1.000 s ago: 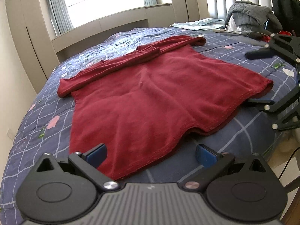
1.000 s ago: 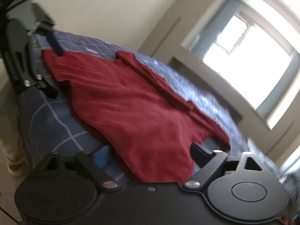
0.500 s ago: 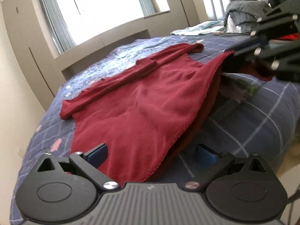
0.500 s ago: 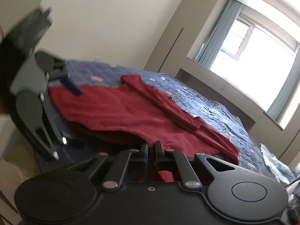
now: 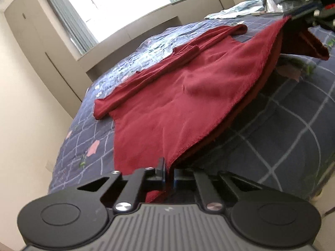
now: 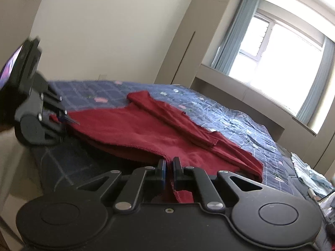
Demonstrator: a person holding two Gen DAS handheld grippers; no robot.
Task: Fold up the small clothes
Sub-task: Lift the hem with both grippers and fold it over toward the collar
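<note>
Now I have both claws clamped on the shirt [image 5: 188, 96] hem, left claw [image 5: 167, 170] and right claw [image 6: 169, 170] each at a corner, shirt spread ahead on the bed [image 5: 282, 125]. Next, I judge, both must carry the hem forward evenly.

no readable text, labels or numbers anywhere.

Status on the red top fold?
Done: both hem corners gripped. Left gripper and right gripper are shut on the red top. In hand: hem lifted off the bed. Left: no fold laid; sleeves lie spread.
</note>
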